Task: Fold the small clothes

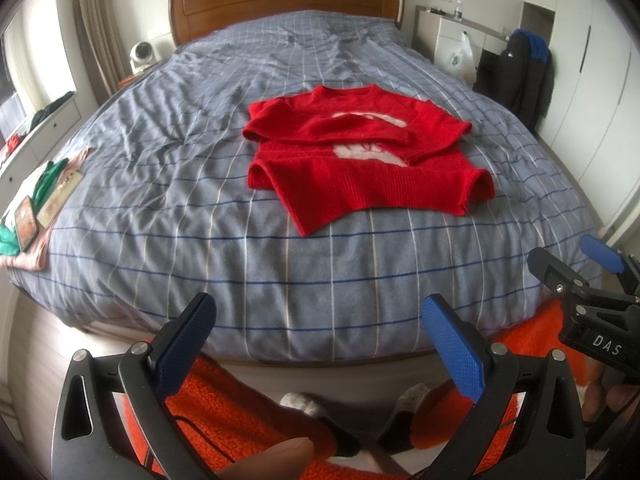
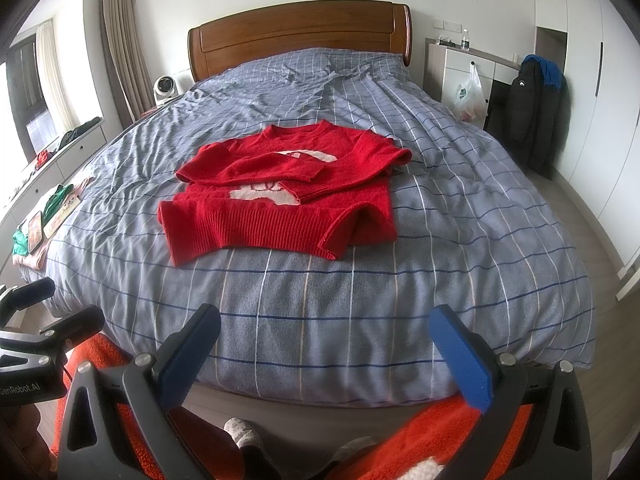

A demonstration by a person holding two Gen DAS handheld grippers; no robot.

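A small red sweater (image 1: 360,160) with a white motif lies on the blue checked bedspread (image 1: 200,240), both sleeves folded across its chest. It also shows in the right wrist view (image 2: 280,208). My left gripper (image 1: 320,344) is open and empty, held back beyond the foot of the bed, well short of the sweater. My right gripper (image 2: 324,352) is open and empty at about the same distance. The right gripper also shows at the right edge of the left wrist view (image 1: 576,276), and the left gripper shows at the left edge of the right wrist view (image 2: 44,320).
A pile of folded clothes with a phone on top (image 1: 36,204) lies at the bed's left edge. An orange rug (image 1: 224,412) and the person's feet are below the grippers. A wooden headboard (image 1: 288,4), a cabinet and hanging coats (image 1: 528,76) stand behind.
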